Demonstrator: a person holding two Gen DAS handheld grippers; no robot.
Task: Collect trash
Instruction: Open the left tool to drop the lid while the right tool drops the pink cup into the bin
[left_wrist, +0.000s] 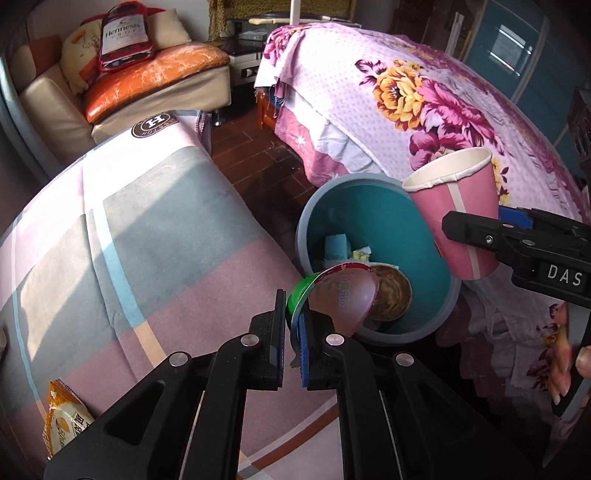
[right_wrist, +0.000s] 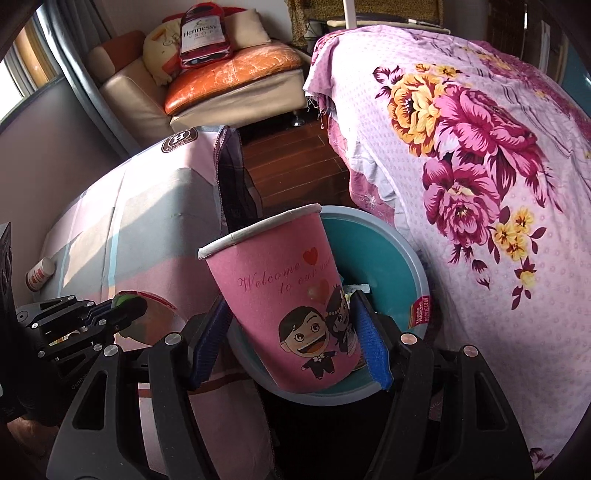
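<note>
Bin (left_wrist: 424, 236) on the floor between two beds already holds scraps; left gripper (left_wrist: 291, 343) pinches a foil lid (left_wrist: 343, 295) at the near rim, and right gripper (right_wrist: 291, 343) clamps a pink cup (right_wrist: 288, 302) over the far rim, neither yet dropped. A snack packet (left_wrist: 62, 417) and small bottle (right_wrist: 38, 275) remain on the plaid bed (left_wrist: 129, 229). Room is tight: bin sits hard against the floral bed (left_wrist: 424, 92)

Snack packet (left_wrist: 64, 421) at 8 o'clock half hidden behind left gripper (left_wrist: 291, 350). Bin (right_wrist: 413, 236) contents mostly blocked by pink cup (right_wrist: 291, 306). Foil lid (left_wrist: 347, 299) print unreadable.
</note>
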